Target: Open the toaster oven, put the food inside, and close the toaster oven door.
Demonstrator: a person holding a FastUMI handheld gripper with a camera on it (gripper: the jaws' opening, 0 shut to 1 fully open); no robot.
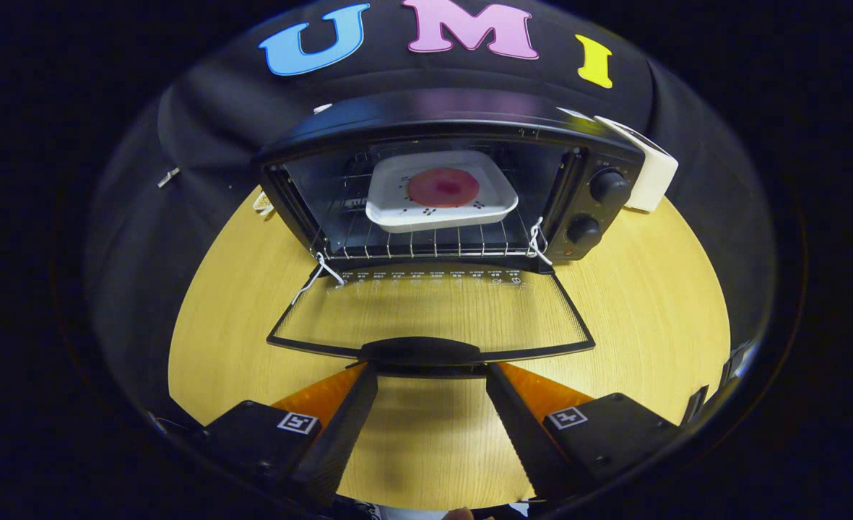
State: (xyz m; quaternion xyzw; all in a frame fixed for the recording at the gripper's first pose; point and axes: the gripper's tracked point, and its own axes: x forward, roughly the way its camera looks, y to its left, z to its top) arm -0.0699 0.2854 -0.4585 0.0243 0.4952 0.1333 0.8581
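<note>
A black toaster oven point(455, 123) stands on the round wooden table point(650, 303) with its glass door point(426, 310) folded down flat toward me. On the wire rack point(426, 242) inside rests a white dish point(440, 195) holding a round red slice of food point(443, 187). The door's black handle point(420, 352) lies at the door's front edge. My gripper point(432, 372) is open, its two fingertips right at the handle's underside, one on each side of it. Nothing is held between the fingers.
Two black knobs point(609, 185) sit on the oven's right panel. A white box point(650, 170) leans behind the oven's right side. White string point(318, 274) hangs at the door's hinges. Bare table surrounds the door on both sides.
</note>
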